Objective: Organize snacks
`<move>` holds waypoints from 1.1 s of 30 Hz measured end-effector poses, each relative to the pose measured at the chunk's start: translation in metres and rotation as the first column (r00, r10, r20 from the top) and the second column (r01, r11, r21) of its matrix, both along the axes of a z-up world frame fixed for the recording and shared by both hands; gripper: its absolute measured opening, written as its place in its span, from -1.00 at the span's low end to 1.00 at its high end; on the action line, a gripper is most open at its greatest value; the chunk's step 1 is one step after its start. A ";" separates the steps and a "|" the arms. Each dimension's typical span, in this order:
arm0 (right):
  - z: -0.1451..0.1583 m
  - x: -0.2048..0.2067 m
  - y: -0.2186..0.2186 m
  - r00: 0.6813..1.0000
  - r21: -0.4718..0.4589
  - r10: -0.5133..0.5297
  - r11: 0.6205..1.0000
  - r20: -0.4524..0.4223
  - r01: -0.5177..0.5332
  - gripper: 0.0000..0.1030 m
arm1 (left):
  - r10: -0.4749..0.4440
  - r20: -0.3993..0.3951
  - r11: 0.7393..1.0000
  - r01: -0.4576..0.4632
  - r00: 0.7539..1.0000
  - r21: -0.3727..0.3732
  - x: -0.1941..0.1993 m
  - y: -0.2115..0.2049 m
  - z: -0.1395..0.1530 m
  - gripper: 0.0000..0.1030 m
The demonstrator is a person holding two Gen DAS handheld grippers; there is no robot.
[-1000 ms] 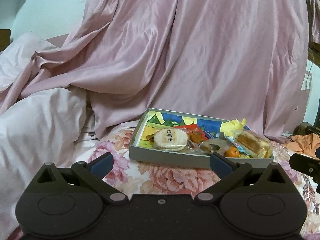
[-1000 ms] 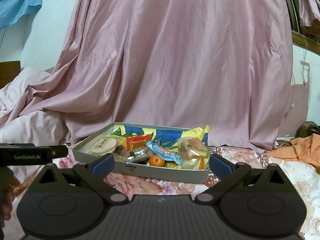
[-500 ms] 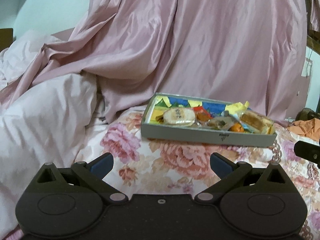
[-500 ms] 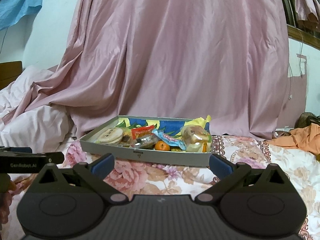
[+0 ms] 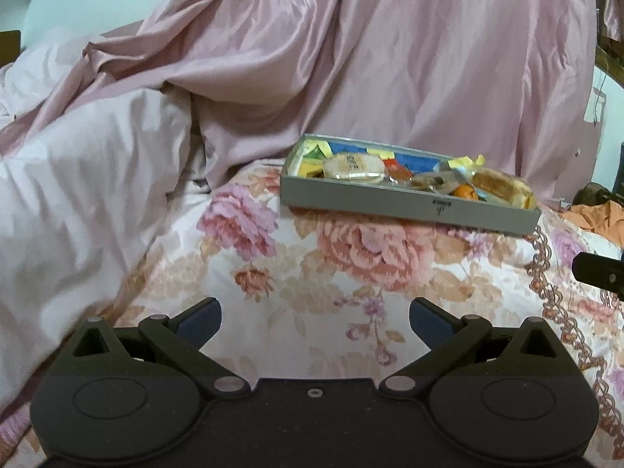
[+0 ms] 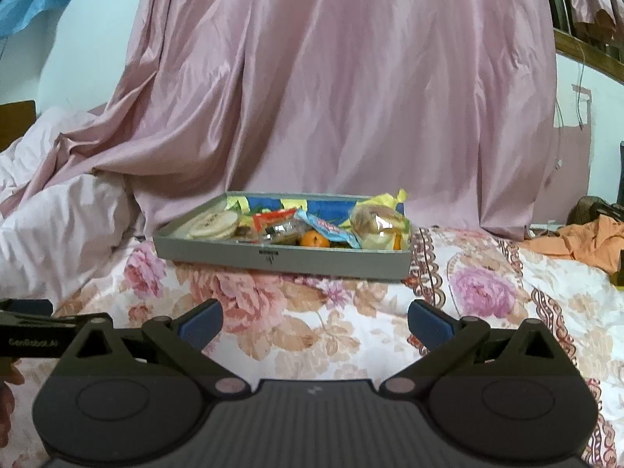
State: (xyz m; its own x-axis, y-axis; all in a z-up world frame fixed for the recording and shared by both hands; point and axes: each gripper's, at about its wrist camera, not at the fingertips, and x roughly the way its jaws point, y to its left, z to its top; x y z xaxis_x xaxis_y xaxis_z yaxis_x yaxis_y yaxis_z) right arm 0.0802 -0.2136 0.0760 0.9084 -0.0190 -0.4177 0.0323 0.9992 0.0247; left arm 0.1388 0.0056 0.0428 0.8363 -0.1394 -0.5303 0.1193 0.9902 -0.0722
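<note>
A shallow grey tray point(image 5: 390, 199) point(image 6: 280, 259) lies on the flowered bedspread, filled with wrapped snacks. Among them are a round pale cake point(image 5: 351, 165) point(image 6: 212, 224), a small orange point(image 5: 464, 192) point(image 6: 314, 240), a wrapped bun point(image 5: 501, 187) point(image 6: 380, 226) and a blue wrapper point(image 6: 331, 230). My left gripper point(image 5: 315, 318) is open and empty, well short of the tray and to its left. My right gripper point(image 6: 315, 319) is also open and empty, a good way in front of the tray. Each gripper shows at the edge of the other's view.
A pink satin curtain point(image 6: 331, 97) hangs behind the tray. A pale pink quilt point(image 5: 78, 179) is heaped on the left. Orange cloth point(image 6: 585, 240) lies at the far right of the flowered bedspread point(image 6: 351, 323).
Both grippers have drawn back from the tray, which now looks smaller and farther off. Both stayed open and empty.
</note>
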 end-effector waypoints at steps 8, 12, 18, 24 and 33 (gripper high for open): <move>-0.009 0.000 0.002 0.999 -0.007 -0.026 1.000 -0.039 0.026 1.00 | -0.027 -0.013 1.000 0.027 1.000 -0.005 0.002 0.001 -0.014 0.99; -0.012 0.002 0.004 0.998 -0.012 -0.035 0.999 -0.053 0.034 1.00 | -0.030 -0.014 0.999 0.030 0.999 -0.013 0.004 0.003 -0.017 0.99; -0.016 0.004 0.007 0.997 -0.015 -0.036 0.999 -0.066 0.035 1.00 | -0.028 -0.030 1.000 0.028 0.999 -0.014 0.009 0.005 -0.023 0.99; -0.020 0.003 0.008 0.996 -0.015 -0.049 0.999 -0.073 0.048 1.00 | -0.031 -0.034 0.999 0.030 0.999 -0.027 0.011 0.005 -0.023 0.99; -0.005 -0.013 0.012 0.990 -0.004 -0.141 0.990 -0.026 0.141 1.00 | -0.047 0.014 0.997 0.048 0.999 -0.062 -0.001 0.005 0.001 0.99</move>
State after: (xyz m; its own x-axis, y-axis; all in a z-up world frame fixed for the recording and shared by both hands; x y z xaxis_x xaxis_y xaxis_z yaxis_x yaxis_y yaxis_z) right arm 0.0669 -0.2020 0.0707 0.8855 -0.1468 -0.4409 0.1730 0.9847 0.0196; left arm 0.1376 0.0108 0.0437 0.8345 -0.2114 -0.5088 0.1671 0.9771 -0.1318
